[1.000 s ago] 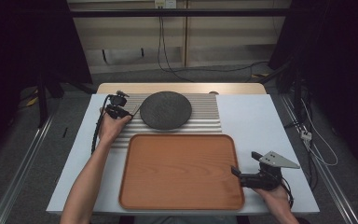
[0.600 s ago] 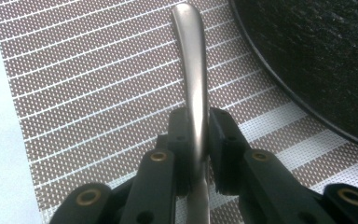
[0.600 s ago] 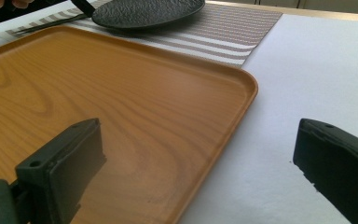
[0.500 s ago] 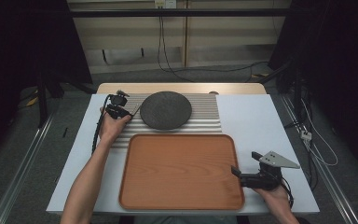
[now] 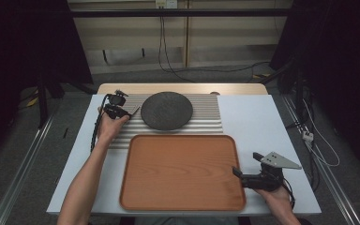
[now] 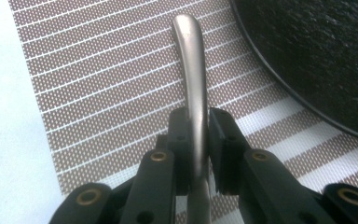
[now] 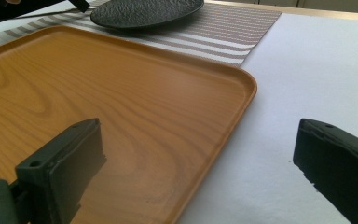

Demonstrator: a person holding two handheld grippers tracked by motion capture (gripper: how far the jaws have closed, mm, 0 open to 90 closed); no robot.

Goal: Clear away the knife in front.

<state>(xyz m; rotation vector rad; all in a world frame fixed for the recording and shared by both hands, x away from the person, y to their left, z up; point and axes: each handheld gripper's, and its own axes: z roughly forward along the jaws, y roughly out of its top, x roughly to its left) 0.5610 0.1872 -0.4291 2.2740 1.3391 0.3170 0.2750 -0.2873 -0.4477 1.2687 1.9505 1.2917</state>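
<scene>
A metal utensil handle (image 6: 192,79), perhaps a spoon's since its far end is hidden, lies over the striped placemat (image 6: 98,84) just left of the black plate (image 5: 166,110), pinched by the left gripper (image 6: 198,140). The right gripper (image 7: 200,177) rests spread across the wooden tray's (image 5: 183,171) near-right edge, one jaw over the tray, one over the white table (image 7: 317,60).

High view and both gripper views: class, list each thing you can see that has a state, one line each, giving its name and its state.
Left claw: shut on the metal handle, over the striped mat.
Metal handle: clamped between the jaws; its far end is free.
Right claw: open, nothing between the jaws, by the tray's right edge.
Wooden tray: flat on the table, empty.
Dark plate: flat on the striped mat, empty.
</scene>
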